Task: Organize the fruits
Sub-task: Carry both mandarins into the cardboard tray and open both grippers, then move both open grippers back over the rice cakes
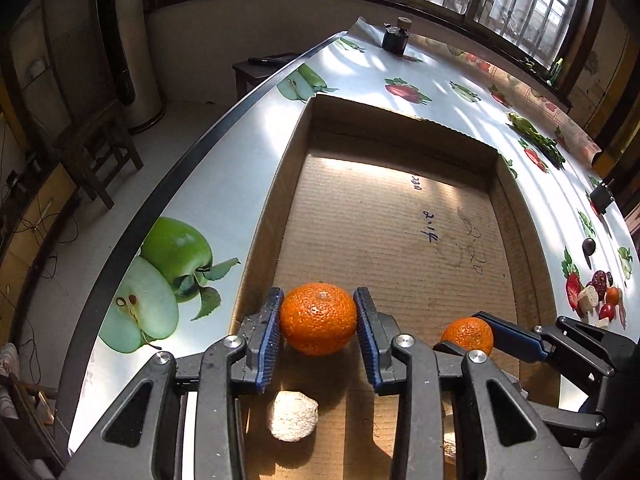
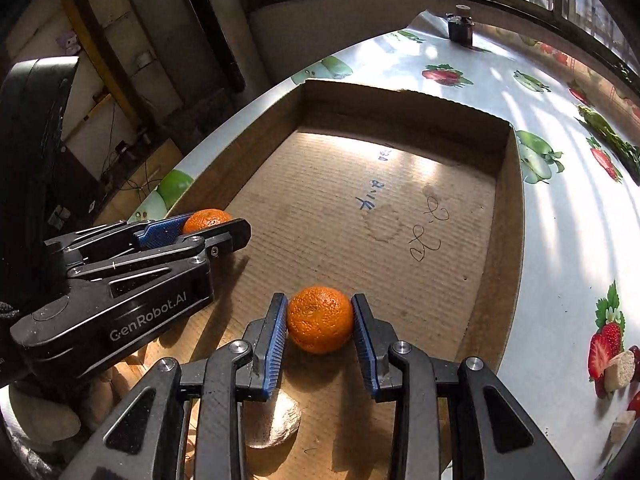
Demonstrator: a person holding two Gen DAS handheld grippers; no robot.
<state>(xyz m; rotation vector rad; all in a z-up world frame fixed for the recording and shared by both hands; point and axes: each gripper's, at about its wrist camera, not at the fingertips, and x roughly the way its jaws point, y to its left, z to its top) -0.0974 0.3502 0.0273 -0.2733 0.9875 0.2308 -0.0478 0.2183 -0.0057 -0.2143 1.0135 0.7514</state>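
An open, shallow cardboard box (image 1: 260, 240) (image 2: 516, 200) lies on a table with a fruit-print cloth. My left gripper (image 1: 319, 295) is low over the near end of the box floor, its blue pads against both sides of an orange (image 1: 318, 318). The right wrist view shows this gripper (image 2: 216, 222) at the left with its orange (image 2: 208, 219). My right gripper (image 2: 320, 300) is shut on a second, smaller orange (image 2: 320, 320) just above or on the box floor. In the left wrist view it (image 1: 464, 330) reaches in from the right with that orange (image 1: 468, 334).
A whitish rough lump (image 1: 294, 416) (image 2: 276, 420) lies in the box under the fingers. Small beige chunks (image 1: 588, 298) (image 2: 620, 364) sit on the cloth right of the box. A dark small object (image 1: 396, 38) stands at the table's far end. The table edge (image 1: 160, 200) drops off at left.
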